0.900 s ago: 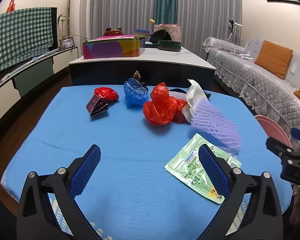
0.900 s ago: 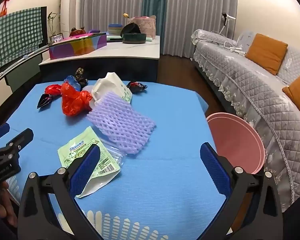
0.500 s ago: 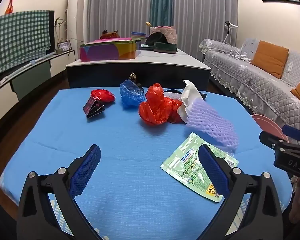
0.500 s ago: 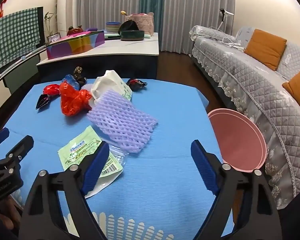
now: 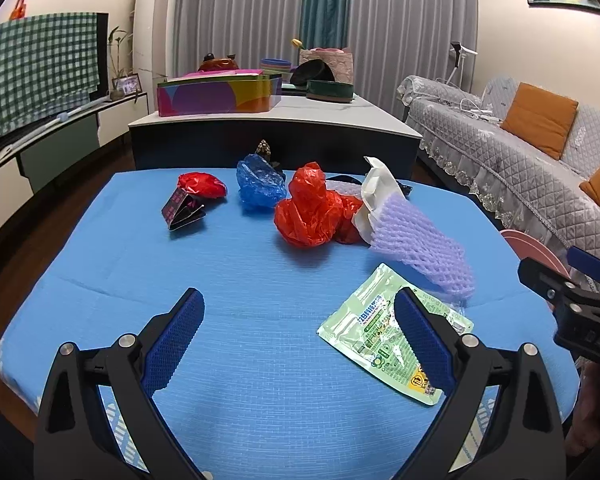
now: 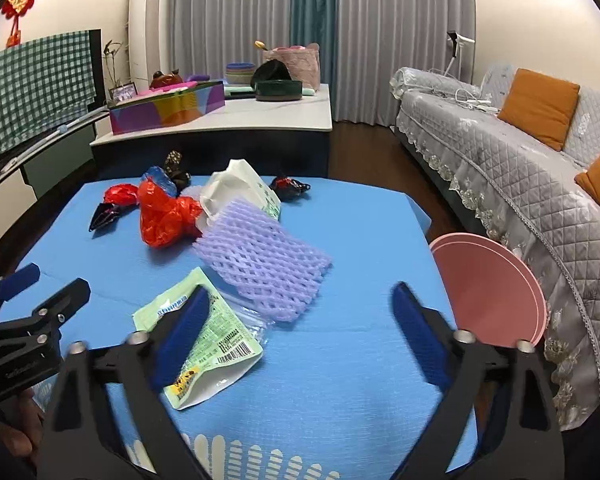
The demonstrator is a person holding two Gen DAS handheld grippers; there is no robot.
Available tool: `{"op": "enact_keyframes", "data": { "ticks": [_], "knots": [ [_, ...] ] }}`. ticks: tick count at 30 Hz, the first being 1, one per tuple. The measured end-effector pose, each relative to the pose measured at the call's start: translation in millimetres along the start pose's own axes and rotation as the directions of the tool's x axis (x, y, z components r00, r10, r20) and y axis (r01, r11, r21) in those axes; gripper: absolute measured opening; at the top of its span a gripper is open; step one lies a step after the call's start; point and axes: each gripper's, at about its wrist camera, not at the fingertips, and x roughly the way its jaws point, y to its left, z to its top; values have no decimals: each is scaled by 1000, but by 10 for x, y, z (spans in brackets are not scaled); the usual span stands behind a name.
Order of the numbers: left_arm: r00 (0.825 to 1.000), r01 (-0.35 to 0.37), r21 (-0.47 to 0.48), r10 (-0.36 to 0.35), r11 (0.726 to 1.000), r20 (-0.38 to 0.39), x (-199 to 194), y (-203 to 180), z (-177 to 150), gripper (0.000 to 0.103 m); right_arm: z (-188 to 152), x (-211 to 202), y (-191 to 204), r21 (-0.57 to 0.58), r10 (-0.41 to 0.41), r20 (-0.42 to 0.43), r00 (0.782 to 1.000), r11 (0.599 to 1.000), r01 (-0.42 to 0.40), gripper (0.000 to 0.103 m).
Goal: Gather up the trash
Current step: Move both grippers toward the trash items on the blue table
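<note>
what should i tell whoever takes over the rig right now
Left gripper: open, empty, above the blue table.
Right gripper: open, empty.
Trash all on the table: green packet nearest, purple foam net behind it, then red bag, white bag, blue bag and small dark wrappers.
Pink bin beside the table's right edge.
Done: nothing visibly collected.
Left: every piece.

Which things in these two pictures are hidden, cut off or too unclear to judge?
- Pink bin: right wrist view shows its rim and inside wall only; the table hides its base. The left wrist view shows only a sliver.
- Green packet: left gripper finger covers part of it in the left wrist view; print too small to read.
- Dark wrapper: too small to identify.
- Right gripper: fingers motion-blurred in its own view.
</note>
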Motion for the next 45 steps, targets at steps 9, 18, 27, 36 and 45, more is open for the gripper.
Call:
{"op": "enact_keyframes", "data": {
  "ticks": [9, 18, 27, 36, 45],
  "knots": [
    [1000, 0, -5, 0, 1000, -5, -2, 8, 51, 94, 40, -11, -44, 19, 9, -9, 1000, 1000, -9, 98],
    [1000, 3, -7, -3, 1000, -4, -5, 25, 53, 94, 20, -37, -11, -17, -29, -6, 1000, 999, 29, 98],
    [1000, 5, -6, -5, 1000, -4, -7, 30, 58, 94, 22, -73, 4, -23, -37, 10, 999, 999, 37, 98],
    [1000, 7, -4, -7, 1000, -4, -11, 20, 53, 94, 29, -94, -5, -19, -38, 18, 999, 999, 38, 98],
    [1000, 8, -3, -8, 1000, -4, -10, 21, 55, 94, 27, -112, -2, -14, -38, 32, 999, 999, 38, 93]
  ]
}}
